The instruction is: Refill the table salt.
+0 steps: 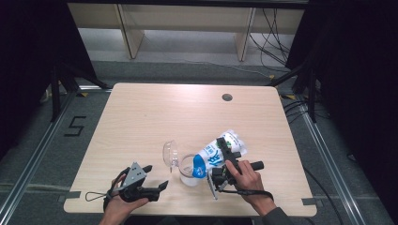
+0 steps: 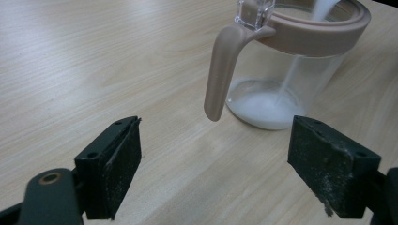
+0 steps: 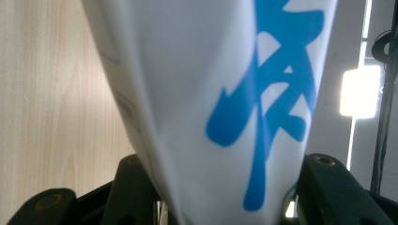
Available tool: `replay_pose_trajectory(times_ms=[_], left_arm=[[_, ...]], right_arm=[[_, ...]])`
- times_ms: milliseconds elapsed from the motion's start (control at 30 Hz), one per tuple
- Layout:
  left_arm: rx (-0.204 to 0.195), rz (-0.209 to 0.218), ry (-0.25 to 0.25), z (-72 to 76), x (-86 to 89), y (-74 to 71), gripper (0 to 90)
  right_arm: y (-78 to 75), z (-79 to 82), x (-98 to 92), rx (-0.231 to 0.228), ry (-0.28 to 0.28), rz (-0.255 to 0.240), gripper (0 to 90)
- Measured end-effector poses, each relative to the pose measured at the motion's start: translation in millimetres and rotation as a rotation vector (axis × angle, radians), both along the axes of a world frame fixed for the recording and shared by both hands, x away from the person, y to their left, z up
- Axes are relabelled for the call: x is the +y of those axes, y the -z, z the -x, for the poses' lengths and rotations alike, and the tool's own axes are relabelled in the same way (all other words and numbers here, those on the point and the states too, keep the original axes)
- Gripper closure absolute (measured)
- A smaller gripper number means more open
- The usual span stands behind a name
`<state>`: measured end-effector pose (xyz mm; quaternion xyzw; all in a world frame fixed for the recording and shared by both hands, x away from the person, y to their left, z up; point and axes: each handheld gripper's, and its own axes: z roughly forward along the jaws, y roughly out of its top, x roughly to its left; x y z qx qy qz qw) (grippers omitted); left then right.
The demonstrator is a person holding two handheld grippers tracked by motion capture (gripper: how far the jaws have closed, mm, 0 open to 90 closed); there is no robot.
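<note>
High view: the right gripper clamps a white plastic pouch with blue lettering, tilted (blue end down) over the clear plastic jug with a beige rim and handle near the wooden table's front edge. White liquid streams in. The left gripper rests nearby, its 2 jaws wide apart, empty.

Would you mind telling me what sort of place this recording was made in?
Probably a lab recording bay: a bare light wooden table ringed by black curtains, loose cables and a taped number five on the floor.
</note>
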<state>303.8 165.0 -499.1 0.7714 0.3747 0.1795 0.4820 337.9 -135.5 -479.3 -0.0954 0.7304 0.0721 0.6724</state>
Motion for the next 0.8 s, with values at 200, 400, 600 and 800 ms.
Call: replay_pose_trajectory(times_ms=[200,400,600,800], left_arm=[[0.002,-0.008,0.009,0.0,-2.1,0.4,17.4],[-0.001,-0.004,0.003,-0.1,-1.4,0.3,17.4],[-0.001,-0.004,0.002,0.0,-1.3,0.3,17.4],[-0.001,-0.009,0.0,0.1,-1.4,0.1,17.4]], right_arm=[[0.2,0.8,-0.7,0.002,0.002,-0.005,55.9],[-0.1,0.2,-0.5,0.0,-0.001,-0.001,56.0],[-0.1,0.3,-0.9,0.0,0.0,-0.003,56.0],[-0.1,0.3,-0.9,0.001,0.0,-0.004,56.0]])
